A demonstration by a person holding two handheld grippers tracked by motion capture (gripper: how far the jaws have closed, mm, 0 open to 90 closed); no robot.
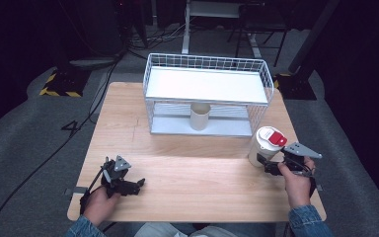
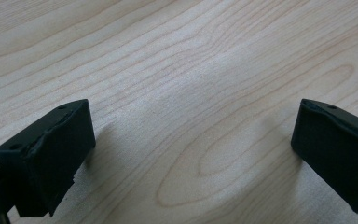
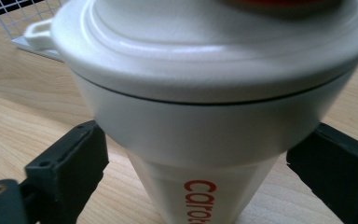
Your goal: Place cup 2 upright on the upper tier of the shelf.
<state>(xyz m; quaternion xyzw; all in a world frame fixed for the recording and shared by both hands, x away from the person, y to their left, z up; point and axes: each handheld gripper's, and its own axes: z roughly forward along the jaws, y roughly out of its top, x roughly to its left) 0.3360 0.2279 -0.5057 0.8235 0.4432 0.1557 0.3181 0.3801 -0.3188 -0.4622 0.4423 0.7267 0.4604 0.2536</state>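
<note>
Desk (image 1: 187, 173): light wood, grain plain in the left gripper view, carrying everything here.
Wire basket (image 1: 207, 94): white, at the far middle of the desk, a flat white shelf across its top.
Small cup (image 1: 200, 116): beige, upright under that shelf, inside the basket.
White container (image 1: 262, 148): tall, upright on the desk near the right edge, just in front of the basket's right corner; white lid with a red patch on top; red lettering down its side in the right gripper view (image 3: 200, 198).
Right tool (image 1: 270, 165): held in the right hand (image 1: 297, 183), jaws spread on either side of the container below the lid; gap visible on both sides, not clamped.
Left tool (image 1: 134, 186): held in the left hand (image 1: 98, 202), low over the near-left desk, well apart from the basket; jaws wide apart, bare wood between them.
</note>
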